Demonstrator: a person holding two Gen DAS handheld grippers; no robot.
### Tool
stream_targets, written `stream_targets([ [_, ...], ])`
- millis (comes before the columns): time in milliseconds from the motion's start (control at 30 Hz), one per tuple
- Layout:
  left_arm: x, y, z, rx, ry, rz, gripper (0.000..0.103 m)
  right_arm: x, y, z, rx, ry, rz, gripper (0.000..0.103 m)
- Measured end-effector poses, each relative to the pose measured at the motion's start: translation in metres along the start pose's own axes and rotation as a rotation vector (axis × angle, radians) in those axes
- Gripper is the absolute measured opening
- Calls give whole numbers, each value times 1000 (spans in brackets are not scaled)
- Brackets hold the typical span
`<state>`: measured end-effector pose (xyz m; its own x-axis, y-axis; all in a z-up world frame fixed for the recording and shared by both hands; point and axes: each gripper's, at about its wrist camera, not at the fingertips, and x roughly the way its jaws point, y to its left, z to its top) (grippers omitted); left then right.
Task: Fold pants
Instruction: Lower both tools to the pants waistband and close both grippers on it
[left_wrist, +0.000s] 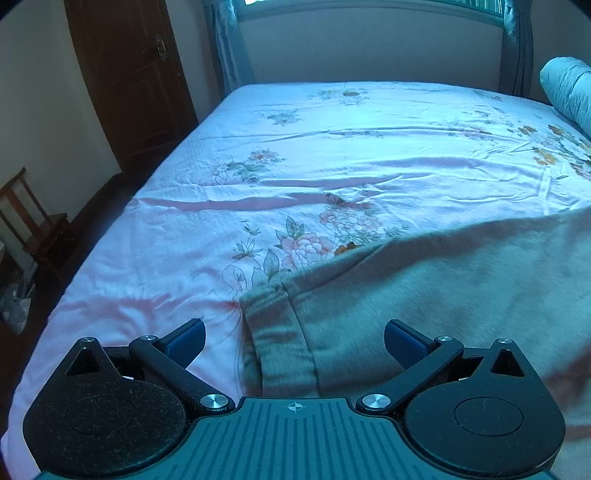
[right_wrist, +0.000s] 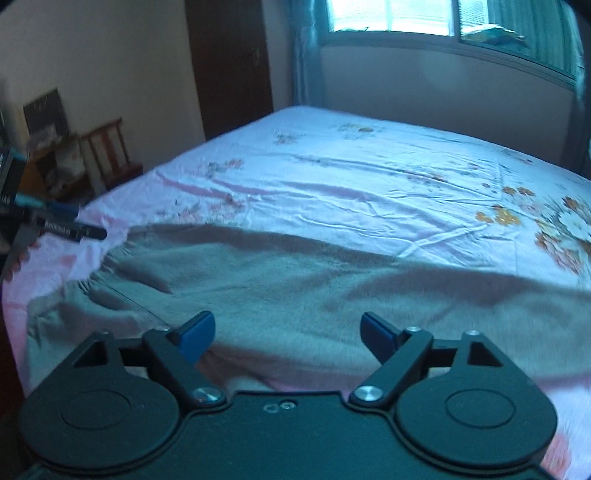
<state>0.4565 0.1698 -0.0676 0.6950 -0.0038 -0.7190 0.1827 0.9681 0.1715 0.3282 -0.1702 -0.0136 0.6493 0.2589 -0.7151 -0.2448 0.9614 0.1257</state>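
A bed with a pink floral sheet carries grey sweatpants spread flat across its near edge. The left tool hovers, fingers apart, over the waistband; the right tool, also apart, grips nothing.

Walls: plain pale plaster, bare in both views.
Door: dark brown wood, shut, in the corner beside the curtain.
Window: wide, above the far side of the bed, bright with daylight.
Curtain: grey-blue, hanging at the window's left edge.
Bed: covered by a pink floral sheet, creased.
Chair: wooden, slat-backed, against the left wall.
Floor: dark.
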Motion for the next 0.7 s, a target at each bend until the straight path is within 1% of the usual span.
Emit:
stream_targets([
  [33,9,1,2,10,3,3,103,8,-1,4,-15,15,0,75],
  [67,18,1,4,22,9,2,99,16,0,9,-32,29,-6,74],
  [100,27,0,6,44,17,-9,88,25,-1,13,-48,41,-9,71],
  [167,46,-2,10,96,56,-39,84,43,-4,21,-73,69,-5,64],
  [267,68,-3,14,169,81,-92,71,73,-7,35,-138,124,11,55],
  [300,75,-2,16,186,94,-115,70,83,-7,40,-168,142,14,48],
  [333,82,0,19,201,105,-126,70,94,-9,45,-194,163,18,45],
  [467,112,7,24,248,164,-189,69,136,-14,65,-279,237,48,39],
  [500,118,9,25,251,174,-208,66,147,-15,70,-302,255,57,36],
  [533,124,12,26,247,185,-230,65,157,-16,74,-321,273,68,34],
  [600,133,18,27,237,202,-276,61,176,-17,82,-353,304,88,32],
  [667,137,20,27,245,211,-299,57,192,-17,89,-380,331,104,28],
  [700,138,21,26,253,211,-301,56,198,-17,92,-393,340,112,28],
])
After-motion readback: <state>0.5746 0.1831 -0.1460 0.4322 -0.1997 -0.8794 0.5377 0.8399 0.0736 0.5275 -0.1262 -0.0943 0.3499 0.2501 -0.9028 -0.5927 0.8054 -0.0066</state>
